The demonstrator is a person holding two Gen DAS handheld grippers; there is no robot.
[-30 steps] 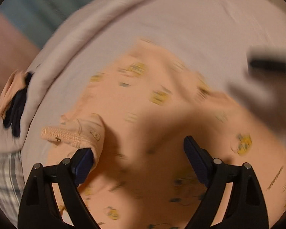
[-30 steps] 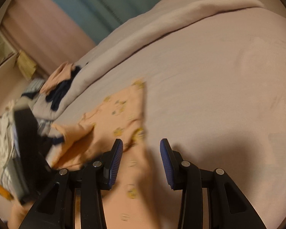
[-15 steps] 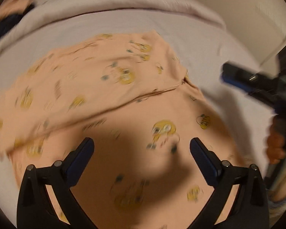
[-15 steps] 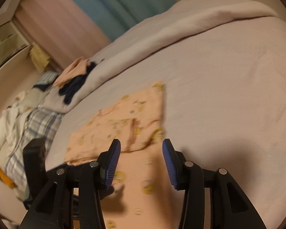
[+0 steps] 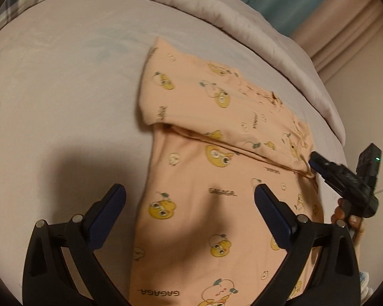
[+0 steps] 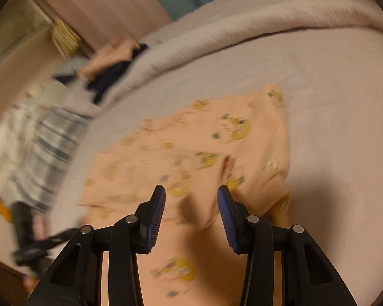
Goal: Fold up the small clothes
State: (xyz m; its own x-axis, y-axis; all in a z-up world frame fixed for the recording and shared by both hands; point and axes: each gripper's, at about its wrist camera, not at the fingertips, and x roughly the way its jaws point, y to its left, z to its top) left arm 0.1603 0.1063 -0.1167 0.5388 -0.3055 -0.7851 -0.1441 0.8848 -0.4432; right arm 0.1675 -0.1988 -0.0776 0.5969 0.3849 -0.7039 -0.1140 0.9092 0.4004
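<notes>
A small peach garment [image 5: 217, 168] with yellow cartoon prints lies flat on the pale bed sheet [image 5: 63, 89], its far part folded over itself. My left gripper [image 5: 190, 201] is open and empty above the garment's near half. My right gripper [image 6: 191, 199] is open and empty over the same garment [image 6: 217, 148], just short of the fold. In the left wrist view the right gripper [image 5: 316, 162] shows at the garment's right edge, by the end of the fold.
A rolled pale duvet [image 5: 242, 15] runs along the far side of the bed. A pile of other clothes, plaid [image 6: 46, 140] and dark blue [image 6: 109, 79], lies at the left in the right wrist view. Curtains [image 5: 306, 2] hang behind.
The garment's sleeve part has been laid down and its far part now lies folded over. Both grippers have pulled back and swung round; the left one holds nothing.
</notes>
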